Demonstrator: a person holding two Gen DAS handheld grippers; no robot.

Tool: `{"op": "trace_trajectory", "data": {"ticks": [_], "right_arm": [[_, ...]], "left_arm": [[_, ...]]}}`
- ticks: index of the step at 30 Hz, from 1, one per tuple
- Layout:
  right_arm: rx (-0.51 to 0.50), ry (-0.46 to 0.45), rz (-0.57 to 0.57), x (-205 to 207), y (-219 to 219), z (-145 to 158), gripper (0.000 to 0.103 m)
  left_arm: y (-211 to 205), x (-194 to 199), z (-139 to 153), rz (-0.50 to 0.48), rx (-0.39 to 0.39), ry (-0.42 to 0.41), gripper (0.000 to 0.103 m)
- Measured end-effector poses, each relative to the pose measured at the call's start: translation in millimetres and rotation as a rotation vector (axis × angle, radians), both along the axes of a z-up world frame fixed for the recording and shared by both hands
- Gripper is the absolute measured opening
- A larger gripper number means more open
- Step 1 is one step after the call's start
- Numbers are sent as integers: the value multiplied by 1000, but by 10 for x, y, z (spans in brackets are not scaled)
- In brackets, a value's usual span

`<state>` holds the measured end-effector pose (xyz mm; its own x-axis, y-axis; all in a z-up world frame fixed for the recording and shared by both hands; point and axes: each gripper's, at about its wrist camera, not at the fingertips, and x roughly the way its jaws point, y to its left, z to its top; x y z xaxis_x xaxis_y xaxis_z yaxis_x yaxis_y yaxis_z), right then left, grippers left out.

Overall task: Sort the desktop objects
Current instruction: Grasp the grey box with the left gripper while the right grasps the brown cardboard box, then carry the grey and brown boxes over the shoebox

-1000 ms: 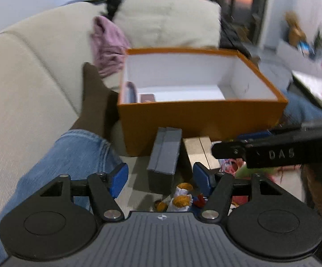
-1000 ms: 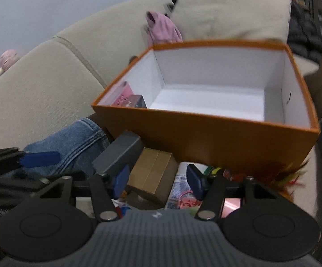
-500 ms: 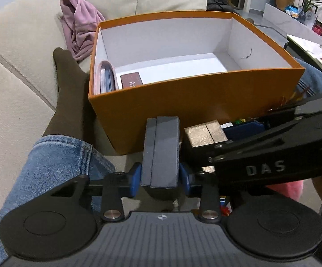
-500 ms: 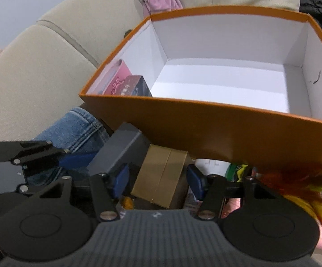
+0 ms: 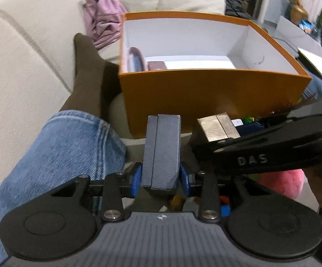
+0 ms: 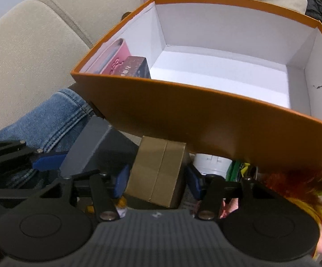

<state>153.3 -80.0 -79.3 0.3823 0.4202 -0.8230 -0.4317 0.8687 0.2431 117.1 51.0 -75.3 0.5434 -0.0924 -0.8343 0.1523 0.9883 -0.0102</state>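
An orange box [image 5: 205, 89] with a white inside stands on the sofa. Against its left wall lean a pink item [image 6: 116, 55] and a small dark box [image 6: 136, 67]. In front of it my left gripper [image 5: 160, 179] is shut on a dark grey box [image 5: 162, 149], both blue pads pressing its sides. Right beside it stands a gold box [image 6: 158, 173]. My right gripper [image 6: 157, 182] straddles that gold box and its jaws are closing, with a thin gap still showing at the right pad. The grey box [image 6: 98, 146] and one left finger [image 6: 49, 161] show at the left of the right wrist view.
A person's leg in blue jeans [image 5: 60, 151] with a dark sock [image 5: 87, 73] lies left of the orange box on the beige sofa [image 5: 16, 66]. A pink cloth [image 5: 100, 24] sits behind. Red-yellow feathers [image 6: 294, 184], a white container [image 6: 210, 161] and small clutter lie under the grippers.
The left gripper went from open around the grey box to shut on it. The right gripper moved over the gold box and its jaws narrowed. Both views drew closer to the orange box.
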Motion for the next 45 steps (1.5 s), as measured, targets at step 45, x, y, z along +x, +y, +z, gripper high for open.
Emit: {"op": "trace_trajectory", "data": {"ticks": [45], "right_arm": [[112,-111,-185,875,-875,493,50]], "left_arm": [[-844,1125,313,-67,-16,-19,38]]}}
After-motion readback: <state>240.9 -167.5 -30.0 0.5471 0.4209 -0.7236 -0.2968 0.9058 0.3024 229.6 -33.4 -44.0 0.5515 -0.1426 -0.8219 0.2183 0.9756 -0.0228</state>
